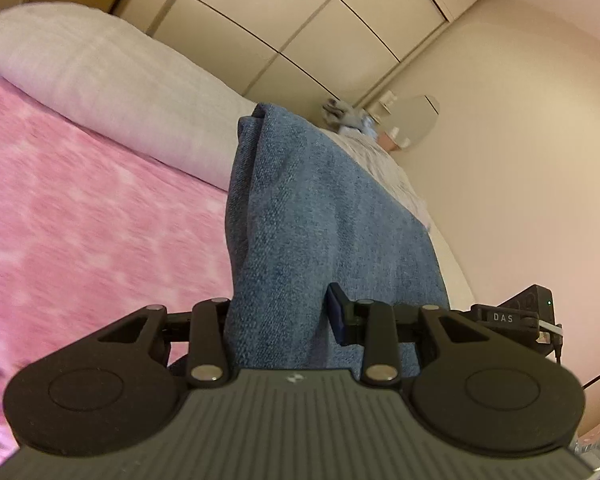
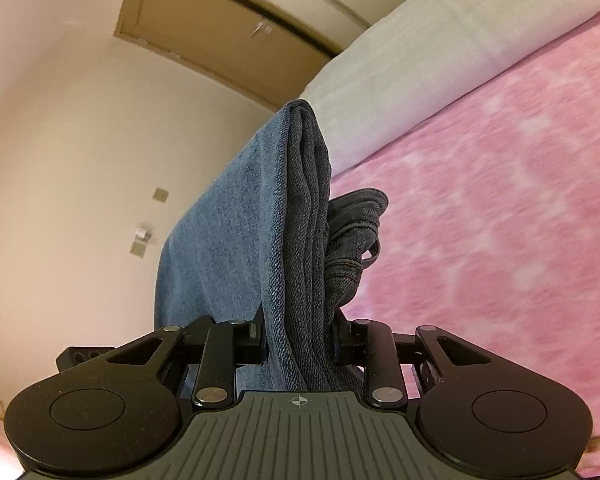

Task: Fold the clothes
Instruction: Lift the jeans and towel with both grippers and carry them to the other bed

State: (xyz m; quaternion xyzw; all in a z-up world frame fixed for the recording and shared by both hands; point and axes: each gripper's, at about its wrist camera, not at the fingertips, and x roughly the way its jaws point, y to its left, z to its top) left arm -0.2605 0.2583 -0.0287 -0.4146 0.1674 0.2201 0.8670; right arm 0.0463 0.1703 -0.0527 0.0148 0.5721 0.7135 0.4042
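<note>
Above the pink bedspread (image 1: 80, 220), the folded blue jeans (image 1: 320, 220) hung clear of the bed, stretched between the two tools with their long axis running from one hand across to the other. The left gripper (image 1: 280, 320) was clamped on one end of the bundle and the right gripper (image 2: 300, 340) on the other, so neither hand was nearer; each held its own edge, the cloth running straight out ahead of its fingers. The denim looked thick, doubled into several layers with a seamed hem bunched beside the right tool. Setting it down flat probably depended on both ends lowering together toward the white pillow (image 1: 100, 80).
</note>
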